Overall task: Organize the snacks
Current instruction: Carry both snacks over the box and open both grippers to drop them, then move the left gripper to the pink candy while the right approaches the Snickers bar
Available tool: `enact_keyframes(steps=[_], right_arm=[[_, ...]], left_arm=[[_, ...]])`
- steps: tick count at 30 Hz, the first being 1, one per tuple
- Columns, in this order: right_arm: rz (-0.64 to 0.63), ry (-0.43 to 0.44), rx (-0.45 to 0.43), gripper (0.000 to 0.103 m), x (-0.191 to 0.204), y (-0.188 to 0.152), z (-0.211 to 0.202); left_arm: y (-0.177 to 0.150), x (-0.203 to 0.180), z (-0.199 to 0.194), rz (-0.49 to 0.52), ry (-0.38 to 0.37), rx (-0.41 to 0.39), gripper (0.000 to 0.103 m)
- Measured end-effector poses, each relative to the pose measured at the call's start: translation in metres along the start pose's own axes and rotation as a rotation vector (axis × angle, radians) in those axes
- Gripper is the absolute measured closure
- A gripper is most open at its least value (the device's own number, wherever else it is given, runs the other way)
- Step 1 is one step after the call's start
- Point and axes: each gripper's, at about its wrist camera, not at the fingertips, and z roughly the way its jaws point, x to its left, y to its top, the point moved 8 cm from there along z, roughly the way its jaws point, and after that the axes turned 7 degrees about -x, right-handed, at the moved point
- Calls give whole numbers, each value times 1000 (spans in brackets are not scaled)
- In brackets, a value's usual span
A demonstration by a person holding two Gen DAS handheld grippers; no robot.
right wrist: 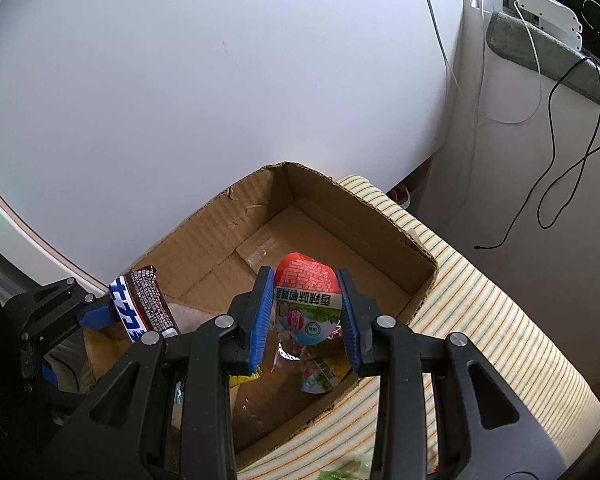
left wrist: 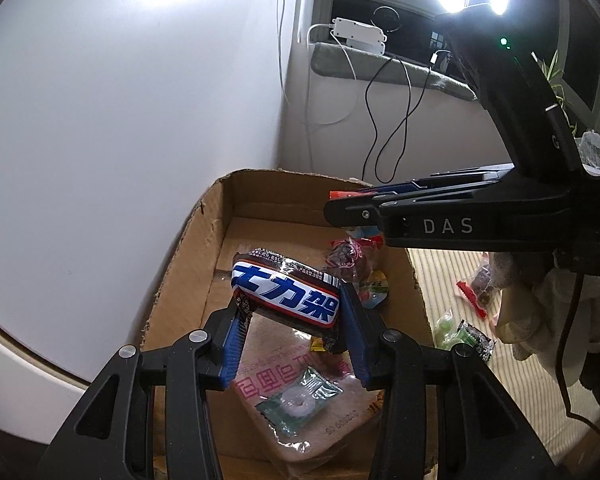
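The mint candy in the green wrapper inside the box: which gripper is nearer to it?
Left. The left gripper, holding a chocolate bar, hangs just above the mint candy. The right gripper is higher, over the box's far side.

Black tongs (left wrist: 292,320) with blue ribbed pads (right wrist: 260,320), silver screws, white "DAS" lettering, a knitted white glove (left wrist: 540,300).

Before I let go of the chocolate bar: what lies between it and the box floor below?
In the left wrist view, under the chocolate bar lie a pink packet with a green mint candy on it, inside the cardboard box.
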Motion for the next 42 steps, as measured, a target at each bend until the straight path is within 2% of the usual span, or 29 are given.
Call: enact_keyframes(steps=[9, 10, 12, 13, 14, 18, 19, 20, 21, 42], right_arm=[[-14, -6, -1, 69, 1, 0, 0], [-17, -8, -1, 65, 1, 0, 0], [-20, -14, -9, 49, 1, 0, -2], [-22, -18, -15, 39, 1, 1, -3], [-24, -23, -23, 34, 1, 2, -5], [-19, -40, -21, 33, -2, 2, -8], [-17, -45, -19, 28, -3, 2, -8], [-14, -48, -23, 19, -5, 2, -10], [-13, -49, -31, 17, -5, 2, -12], [-10, -81, -76, 16, -12, -4, -61]], left_arm=[[3, 1, 0, -2, 13, -6, 58], [3, 1, 0, -2, 17, -6, 57], [4, 1, -1, 0, 21, -11, 55], [4, 2, -1, -1, 24, -11, 49], [4, 2, -2, -2, 27, -14, 43], [5, 2, -4, 4, 31, -21, 33], [5, 1, -4, 6, 31, -21, 31], [5, 1, -5, 9, 31, -21, 31], [4, 0, -5, 9, 30, -21, 31], [8, -26, -33, 30, 10, -55, 31]])
